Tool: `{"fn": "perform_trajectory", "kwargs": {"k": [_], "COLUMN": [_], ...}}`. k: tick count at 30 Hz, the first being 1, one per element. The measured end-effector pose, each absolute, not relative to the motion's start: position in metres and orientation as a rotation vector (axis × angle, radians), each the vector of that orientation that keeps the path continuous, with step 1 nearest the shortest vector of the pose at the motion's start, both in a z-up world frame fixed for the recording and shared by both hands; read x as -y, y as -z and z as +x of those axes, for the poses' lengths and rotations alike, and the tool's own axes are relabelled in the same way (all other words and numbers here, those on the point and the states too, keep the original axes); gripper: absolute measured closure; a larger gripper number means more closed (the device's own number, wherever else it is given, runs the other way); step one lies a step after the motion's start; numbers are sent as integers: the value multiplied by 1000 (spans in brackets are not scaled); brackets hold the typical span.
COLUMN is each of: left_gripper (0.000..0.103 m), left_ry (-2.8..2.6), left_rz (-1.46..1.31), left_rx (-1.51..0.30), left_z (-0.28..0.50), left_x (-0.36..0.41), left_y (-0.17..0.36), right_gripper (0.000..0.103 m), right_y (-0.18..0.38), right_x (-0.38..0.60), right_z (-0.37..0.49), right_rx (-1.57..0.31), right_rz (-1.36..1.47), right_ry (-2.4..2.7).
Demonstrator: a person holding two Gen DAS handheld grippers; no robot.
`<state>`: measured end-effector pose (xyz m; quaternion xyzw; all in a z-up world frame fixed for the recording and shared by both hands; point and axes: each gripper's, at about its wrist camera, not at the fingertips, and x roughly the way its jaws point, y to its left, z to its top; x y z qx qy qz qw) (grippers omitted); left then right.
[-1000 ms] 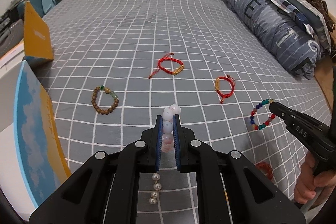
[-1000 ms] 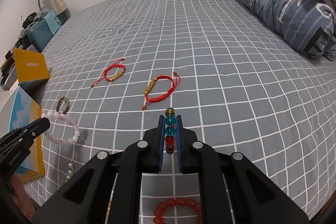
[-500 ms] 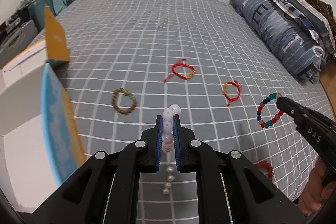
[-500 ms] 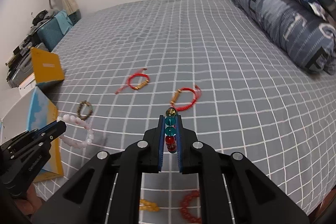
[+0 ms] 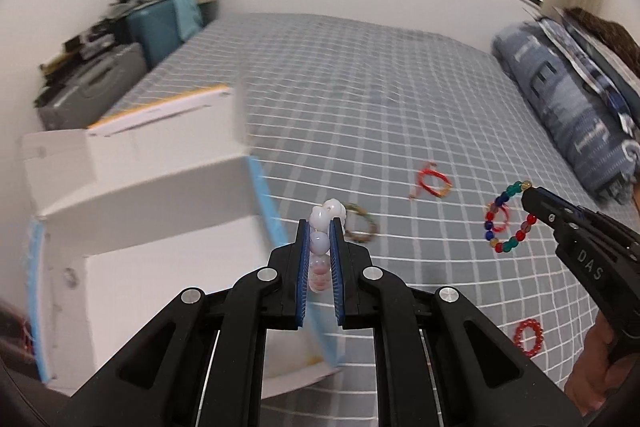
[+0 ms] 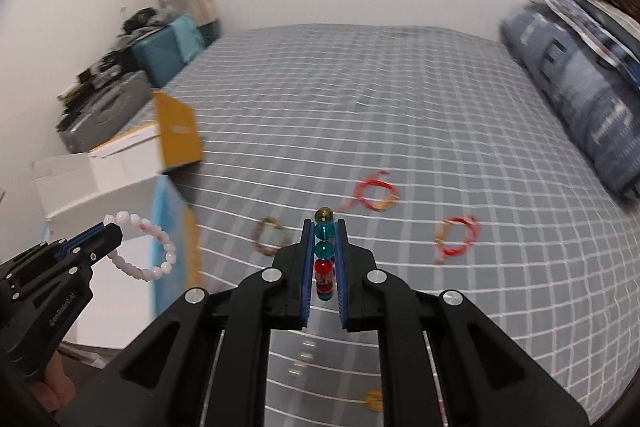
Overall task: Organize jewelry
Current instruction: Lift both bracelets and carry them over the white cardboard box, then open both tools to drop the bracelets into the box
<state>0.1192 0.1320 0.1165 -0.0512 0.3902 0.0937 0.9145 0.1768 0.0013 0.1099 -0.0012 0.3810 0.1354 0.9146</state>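
Risk entry: my left claw (image 5: 320,251) is pinching the pink bracelet (image 5: 322,227) edge-on just beside the box (image 5: 160,227), my right claw (image 6: 324,251) is pinching the bead bracelet (image 6: 324,247) above the bed (image 6: 400,107), so round beads are likely slipping out short of the box.

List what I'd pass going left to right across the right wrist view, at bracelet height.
White bead bracelet in the left gripper → box → brown bead bracelet → colored bead bracelet in the right gripper → red cord bracelet.
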Motion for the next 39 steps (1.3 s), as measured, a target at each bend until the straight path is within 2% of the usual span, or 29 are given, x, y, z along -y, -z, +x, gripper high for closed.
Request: {"fn": "perform_trajectory", "kwargs": {"k": [10, 20, 29, 39], "left_gripper": [93, 93, 93, 93], "left_ry": [-379, -513, -509, -526], "left_rz": [-157, -219, -296, -303], "left_rx": [-803, -888, -1016, -1062], "left_z": [65, 29, 38, 45], "left_x": [-234, -309, -335, -338], "left_y": [-129, -87, -36, -19], "right_gripper": [94, 94, 94, 94], "right_y": [-122, -80, -28, 0], "right_x": [-130, -234, -256, -257], "right_z": [152, 126, 137, 144], "right_rx": [-765, -833, -960, -1043], "right_rz": [-78, -179, -252, -279], "right_ry": [-473, -593, -538, -510]}}
